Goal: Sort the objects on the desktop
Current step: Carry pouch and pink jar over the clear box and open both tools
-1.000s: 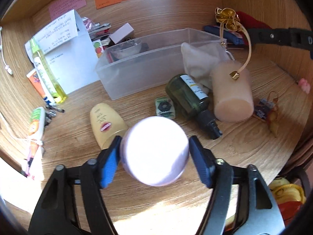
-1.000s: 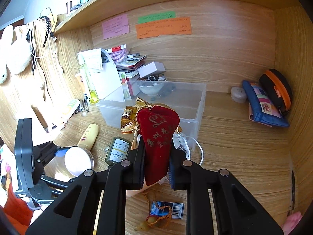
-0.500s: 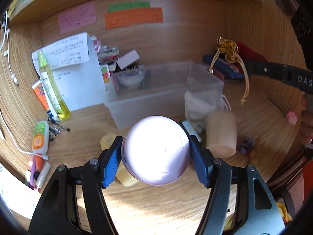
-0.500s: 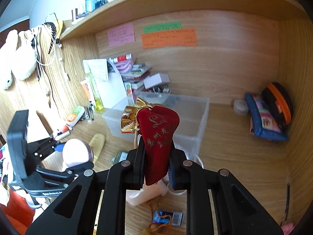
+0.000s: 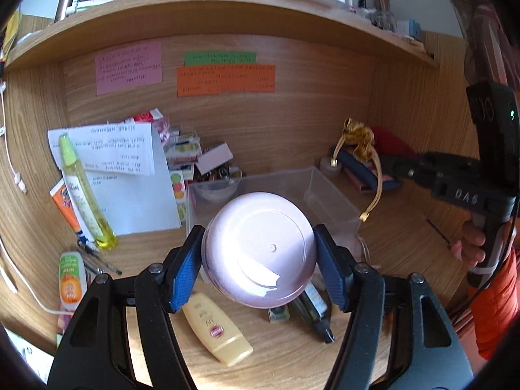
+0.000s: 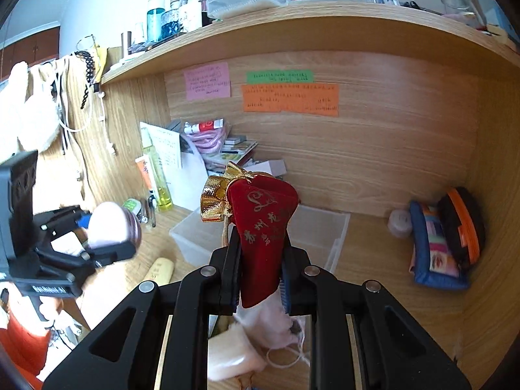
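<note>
My left gripper [image 5: 258, 268] is shut on a round pale pink jar [image 5: 260, 250] and holds it well above the desk; it also shows in the right wrist view [image 6: 112, 227]. My right gripper [image 6: 260, 273] is shut on a red velvet pouch [image 6: 265, 234] with a gold drawstring top, held above the clear plastic bin [image 6: 328, 234]. From the left wrist view the pouch [image 5: 360, 139] hangs over the bin's right end [image 5: 328, 195].
On the desk lie a yellow tube [image 5: 217, 334], a dark green bottle [image 5: 313, 308], a beige cylinder [image 6: 234, 354] and a white cloth bag [image 6: 269, 325]. Papers, tubes and a spray bottle [image 5: 84, 191] lean at the left. Pencil cases [image 6: 445, 243] lie at the right. Shelf overhead.
Both grippers have risen from the desk with their objects held. The jar now sits higher, in front of the bin; the pouch is higher above the bin.
</note>
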### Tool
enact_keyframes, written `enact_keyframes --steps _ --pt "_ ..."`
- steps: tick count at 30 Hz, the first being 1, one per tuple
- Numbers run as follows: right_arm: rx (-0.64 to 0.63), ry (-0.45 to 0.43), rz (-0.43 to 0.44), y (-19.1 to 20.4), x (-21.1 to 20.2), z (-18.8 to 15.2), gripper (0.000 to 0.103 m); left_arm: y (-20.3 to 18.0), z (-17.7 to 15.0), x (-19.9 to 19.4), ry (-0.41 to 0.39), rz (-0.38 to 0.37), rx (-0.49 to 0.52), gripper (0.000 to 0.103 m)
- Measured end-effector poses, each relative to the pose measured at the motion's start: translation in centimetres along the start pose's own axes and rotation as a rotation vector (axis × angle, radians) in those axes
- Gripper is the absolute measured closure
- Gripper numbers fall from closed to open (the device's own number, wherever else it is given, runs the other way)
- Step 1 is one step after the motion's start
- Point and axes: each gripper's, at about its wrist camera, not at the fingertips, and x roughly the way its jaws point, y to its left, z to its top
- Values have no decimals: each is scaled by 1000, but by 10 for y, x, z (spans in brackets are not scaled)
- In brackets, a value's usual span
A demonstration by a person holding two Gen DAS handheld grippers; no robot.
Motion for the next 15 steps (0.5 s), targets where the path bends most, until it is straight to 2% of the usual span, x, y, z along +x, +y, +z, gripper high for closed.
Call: enact_keyframes --steps 8,15 --pt "6 44 0 -9 38 16 85 13 35 31 11 11 -6 37" --pt "1 104 -2 -15 77 18 85 22 47 83 81 7 -19 37"
